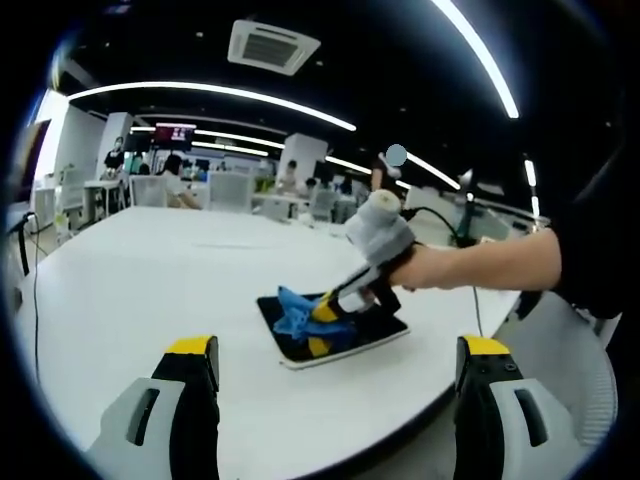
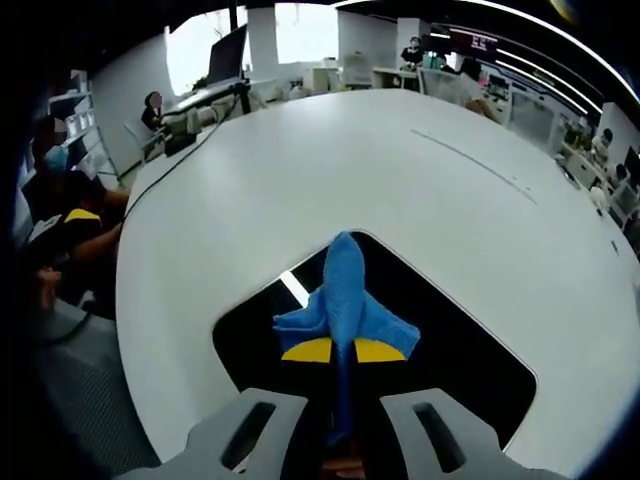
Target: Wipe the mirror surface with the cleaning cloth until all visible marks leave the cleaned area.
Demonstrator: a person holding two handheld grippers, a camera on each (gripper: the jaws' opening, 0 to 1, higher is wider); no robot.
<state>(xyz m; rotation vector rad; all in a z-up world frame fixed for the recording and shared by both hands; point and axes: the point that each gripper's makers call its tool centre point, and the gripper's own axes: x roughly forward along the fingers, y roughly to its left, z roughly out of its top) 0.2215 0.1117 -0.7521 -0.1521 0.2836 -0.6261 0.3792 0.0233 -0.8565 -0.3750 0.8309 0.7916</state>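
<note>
Right gripper (image 2: 340, 352) pinches the blue cleaning cloth (image 2: 345, 300) down on the mirror (image 2: 450, 350), mid-wipe; no marks discernible. Left gripper (image 1: 340, 400) hangs wide, empty, near the mirror.

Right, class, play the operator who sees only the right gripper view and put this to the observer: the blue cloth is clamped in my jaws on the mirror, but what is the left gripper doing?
Observer: The left gripper is open with nothing between its jaws, above the white table and short of the mirror.
Operator: What is holding my gripper?
Observer: A person's hand grips the right gripper, reaching in from the right of the left gripper view.
Operator: Does the cloth lie flat on the glass?
Observer: No. From the side the cloth is bunched in a heap under the jaw tips, on the left half of the mirror in that view.
</note>
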